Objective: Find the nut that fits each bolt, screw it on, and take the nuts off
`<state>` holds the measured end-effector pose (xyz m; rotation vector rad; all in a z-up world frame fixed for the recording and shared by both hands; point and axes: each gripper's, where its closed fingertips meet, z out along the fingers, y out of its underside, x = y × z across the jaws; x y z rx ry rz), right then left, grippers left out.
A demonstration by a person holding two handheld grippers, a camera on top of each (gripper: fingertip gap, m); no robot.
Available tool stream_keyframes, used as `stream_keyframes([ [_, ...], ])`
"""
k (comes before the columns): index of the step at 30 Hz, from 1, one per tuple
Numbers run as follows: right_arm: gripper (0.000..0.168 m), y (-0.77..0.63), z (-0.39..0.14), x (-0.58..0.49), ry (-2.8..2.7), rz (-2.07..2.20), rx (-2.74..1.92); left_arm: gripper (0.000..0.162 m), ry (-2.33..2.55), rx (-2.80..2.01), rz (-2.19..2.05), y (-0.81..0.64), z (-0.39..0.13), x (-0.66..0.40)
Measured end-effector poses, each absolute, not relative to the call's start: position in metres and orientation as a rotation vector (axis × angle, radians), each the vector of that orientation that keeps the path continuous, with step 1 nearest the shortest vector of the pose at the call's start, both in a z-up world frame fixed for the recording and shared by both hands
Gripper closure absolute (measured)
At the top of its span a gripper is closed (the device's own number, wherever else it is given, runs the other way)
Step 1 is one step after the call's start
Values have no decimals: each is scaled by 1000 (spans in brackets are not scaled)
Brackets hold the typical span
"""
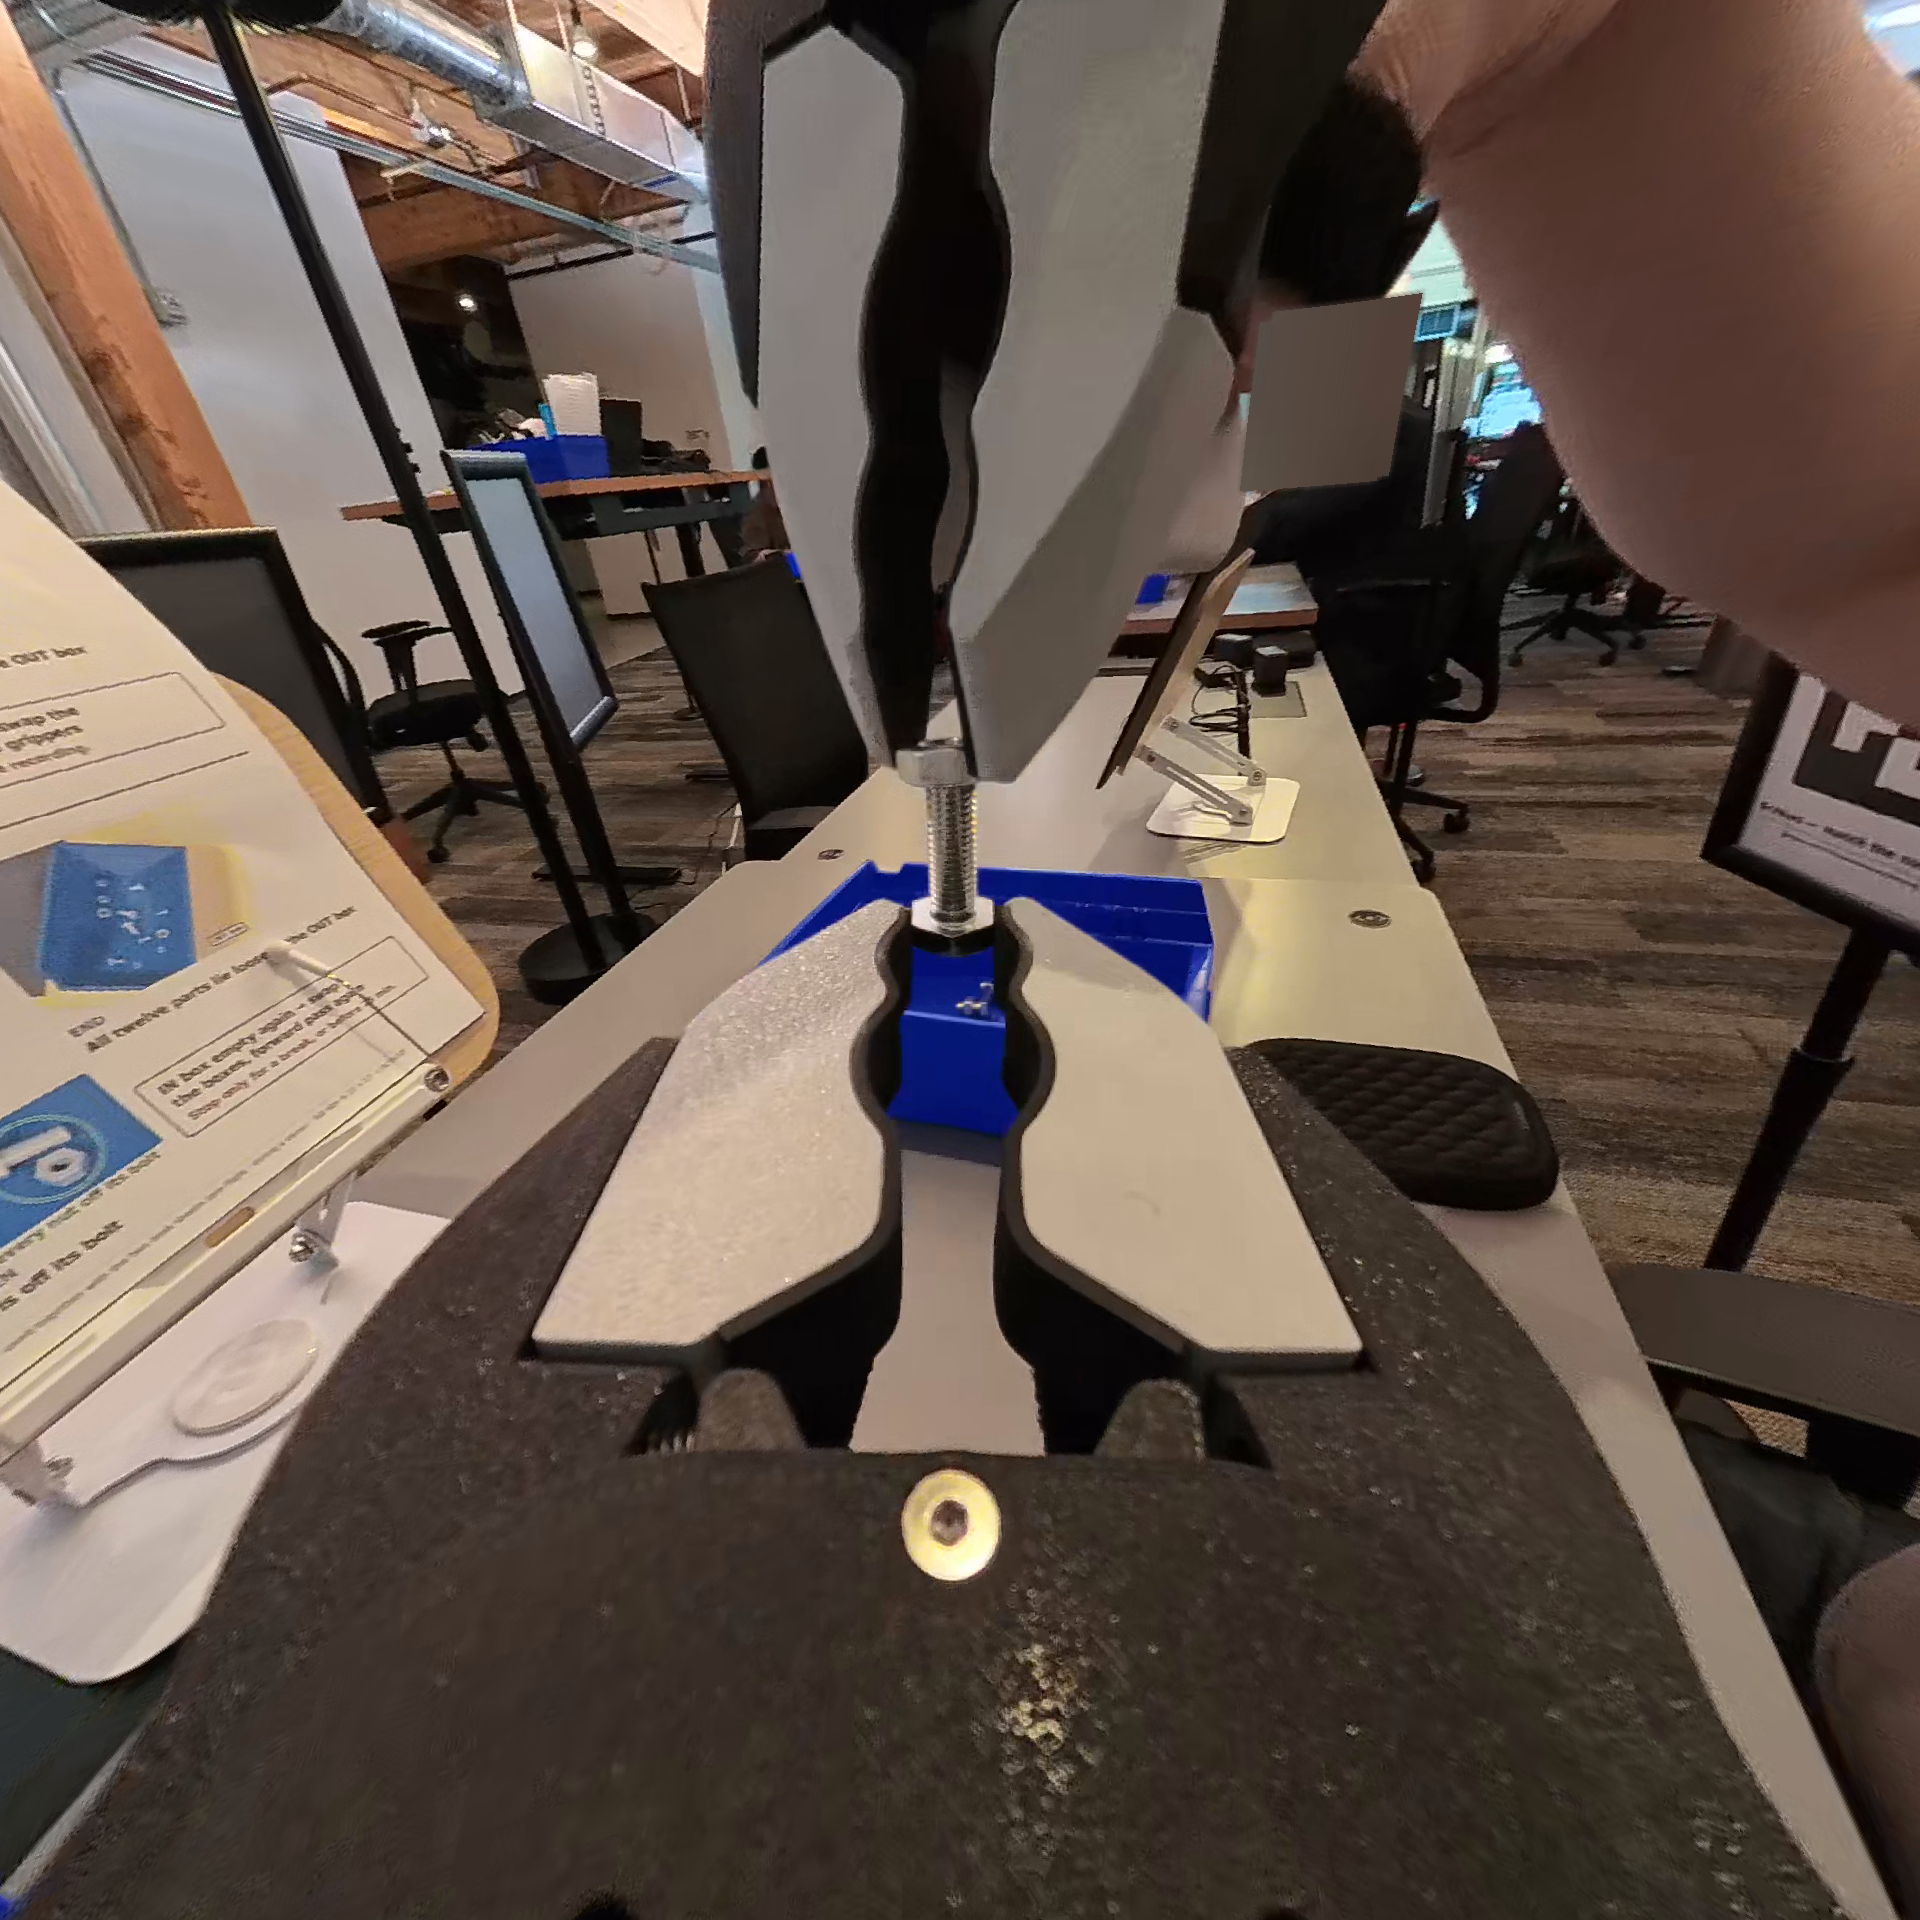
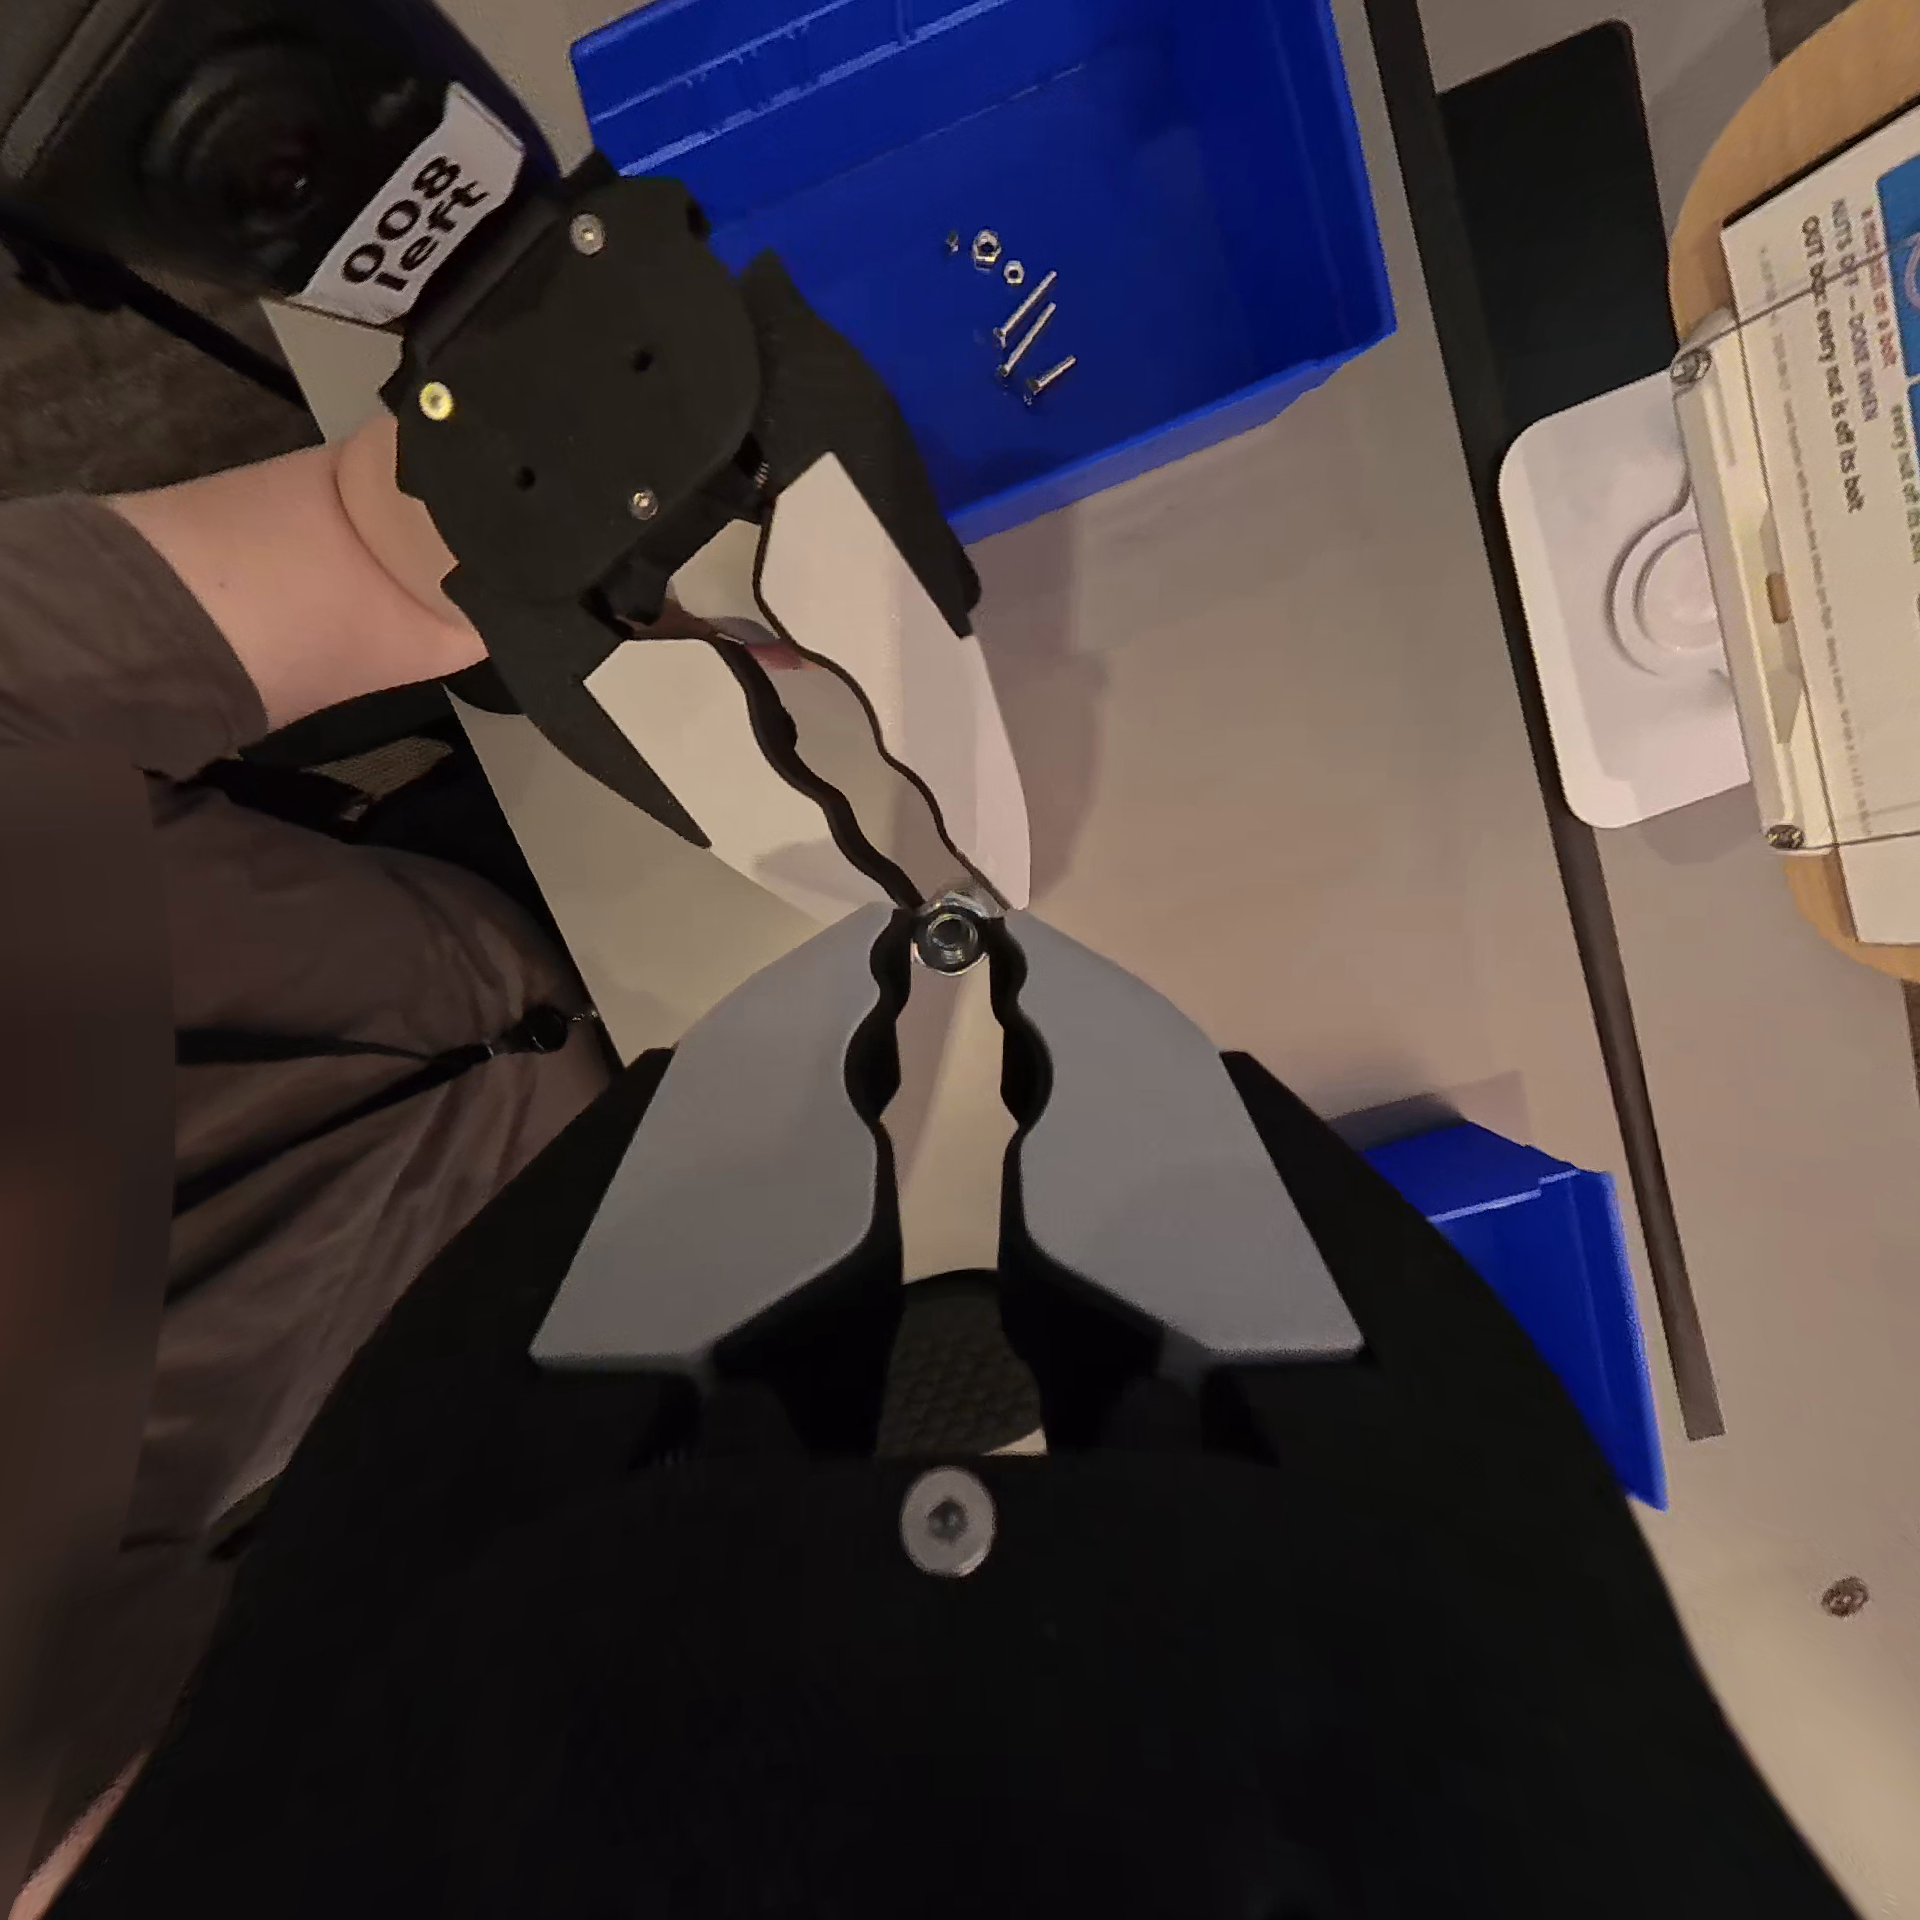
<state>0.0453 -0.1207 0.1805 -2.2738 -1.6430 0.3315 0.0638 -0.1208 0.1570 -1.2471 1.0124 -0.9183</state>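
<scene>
Bolt [image 1: 950, 857] is standing upright in the air on the person's side of the blue bin [image 2: 1195, 436], clear of its near wall, with a nut [image 2: 948, 940] sitting at its top end.

The grey table [image 1: 1340, 997] is running on past the bin, with bare surface showing on the bin's near side, under the bolt. An instruction sheet on a stand [image 1: 208, 935] is standing off one side of the bin. A second blue bin [image 2: 1527, 1309] is showing only a corner, well apart from the first.

The left gripper [image 1: 951, 925] is pinching the bolt's lower hex end between its fingertips. The right gripper [image 1: 932, 753] is coming down from above, its tips closing on the nut's flats.

Loose screws and small nuts [image 2: 1023, 322] are lying together on the bin's floor, away from its walls.
</scene>
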Motion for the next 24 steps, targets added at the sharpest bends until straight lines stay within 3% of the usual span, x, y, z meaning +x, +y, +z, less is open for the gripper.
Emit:
stream_keyframes([
  [24,153,-119,173,53,-1614,190,-2391,148,1033,-1286,-853,-119,150,68],
])
